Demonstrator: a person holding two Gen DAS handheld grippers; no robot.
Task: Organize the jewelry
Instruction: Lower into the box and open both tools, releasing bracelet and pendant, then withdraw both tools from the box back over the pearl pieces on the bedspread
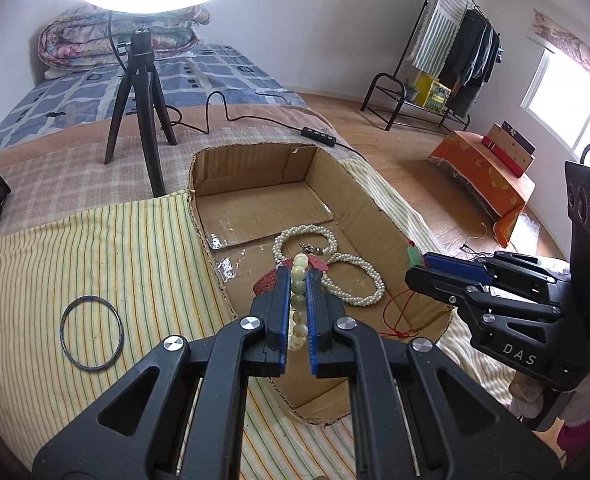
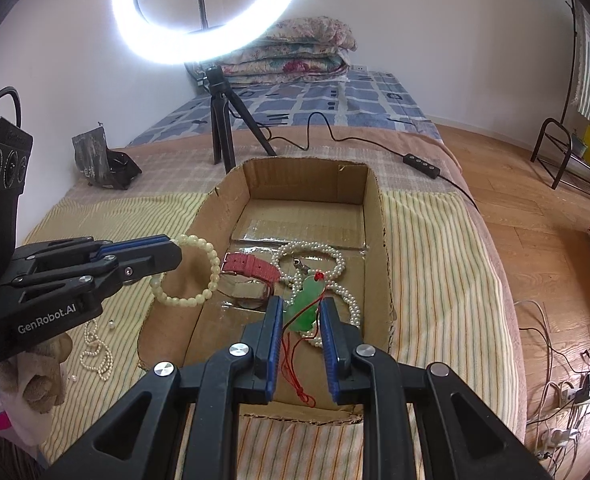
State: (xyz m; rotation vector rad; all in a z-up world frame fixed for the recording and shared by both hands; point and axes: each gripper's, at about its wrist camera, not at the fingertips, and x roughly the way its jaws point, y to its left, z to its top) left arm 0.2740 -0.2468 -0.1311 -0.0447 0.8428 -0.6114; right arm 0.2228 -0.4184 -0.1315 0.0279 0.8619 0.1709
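Over a shallow cardboard box (image 2: 377, 216) on a striped bedspread (image 1: 107, 256), two hand-held grippers hang with jewelry. The left gripper (image 1: 298, 278) is clamped on a pale bead bracelet (image 2: 193, 270), whose loop dangles at the box's left wall; from its own camera only a single column of beads shows between the blue pads. The right gripper (image 2: 302, 306) has its pads set narrowly apart around a green pendant (image 2: 305, 306) on a red cord (image 2: 297, 368); whether both pads press the stone cannot be told. A pearl necklace (image 1: 345, 276) lies coiled on the box floor, partly screened by both grippers, beside a pink-strapped watch (image 2: 251, 268) whose face is hard to make out. Outside the box, a thin bangle (image 1: 91, 332) rests on the spread, and a loose pearl strand (image 2: 95, 350) lies half hidden under the left gripper's body. A ring light (image 2: 207, 8) on a tripod (image 1: 139, 108) glares behind, its top cut off by the frame.
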